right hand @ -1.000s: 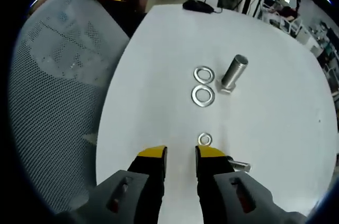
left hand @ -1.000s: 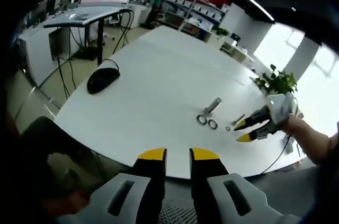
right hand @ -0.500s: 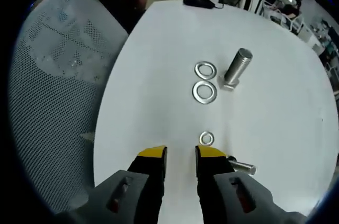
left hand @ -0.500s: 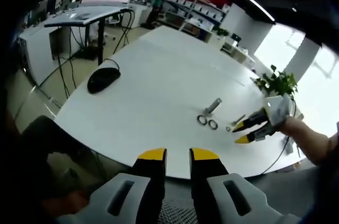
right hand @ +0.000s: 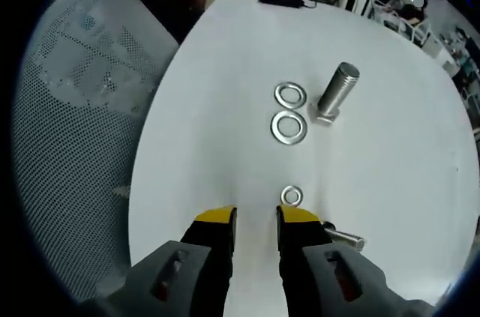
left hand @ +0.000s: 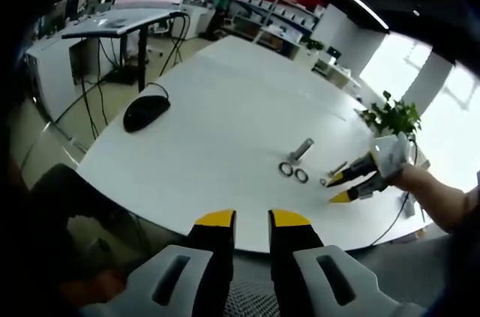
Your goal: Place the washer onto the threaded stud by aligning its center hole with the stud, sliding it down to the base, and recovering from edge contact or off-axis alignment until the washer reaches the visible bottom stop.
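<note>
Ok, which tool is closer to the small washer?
Right tool: the small washer lies just ahead of its tips. The left tool sits back off the table edge.

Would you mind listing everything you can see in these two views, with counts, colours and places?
Large washers: two, silver, flat on the white table, side by side left of the big bolt.
Big bolt: one, silver, standing on its head beside the large washers.
Small washer: one, silver, flat on the table just ahead of the right gripper's tips.
Small bolt: one, silver, lying on the table right of the right gripper.
Computer mouse: one, black, at the table's far edge.
Mesh chair: one, grey, beside the table.
Potted plant: one, green, beyond the table.
Left gripper: grey with yellow tips, jaws slightly apart, holding nothing.
Right gripper: same colours, jaws apart, holding nothing.
</note>
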Motion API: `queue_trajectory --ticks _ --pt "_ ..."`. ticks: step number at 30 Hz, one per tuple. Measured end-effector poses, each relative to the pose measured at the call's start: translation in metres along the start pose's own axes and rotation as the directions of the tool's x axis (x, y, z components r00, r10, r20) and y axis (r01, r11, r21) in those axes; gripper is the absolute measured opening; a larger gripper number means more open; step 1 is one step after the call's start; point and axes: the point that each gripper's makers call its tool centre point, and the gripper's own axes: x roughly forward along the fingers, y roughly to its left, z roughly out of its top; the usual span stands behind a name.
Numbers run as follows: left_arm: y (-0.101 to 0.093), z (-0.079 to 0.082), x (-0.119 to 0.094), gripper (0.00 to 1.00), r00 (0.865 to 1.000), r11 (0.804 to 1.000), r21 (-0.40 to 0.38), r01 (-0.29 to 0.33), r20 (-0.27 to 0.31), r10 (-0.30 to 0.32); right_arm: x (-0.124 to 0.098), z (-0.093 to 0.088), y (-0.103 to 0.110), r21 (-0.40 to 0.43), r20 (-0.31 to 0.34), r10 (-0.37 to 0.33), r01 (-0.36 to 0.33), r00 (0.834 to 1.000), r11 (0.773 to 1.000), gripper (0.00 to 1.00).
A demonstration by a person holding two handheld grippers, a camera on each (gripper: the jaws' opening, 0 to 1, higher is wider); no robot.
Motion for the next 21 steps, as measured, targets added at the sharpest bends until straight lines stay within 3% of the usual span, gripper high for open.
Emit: queue_trajectory --ticks 16,21 --pt "-0.0014 0.0015 0.0002 0.15 1.000 1.000 -0.003 0.009 0.011 -0.009 0.0027 0.0080 -0.0084 0.052 0.028 -0.017 0.015 0.999 0.999 0.22" --pt "-0.0016 0.0014 0.0008 0.15 1.000 1.000 0.001 0.010 0.006 -0.010 0.0016 0.0054 -0.0086 0.052 0.011 -0.035 0.035 0.999 0.998 0.23"
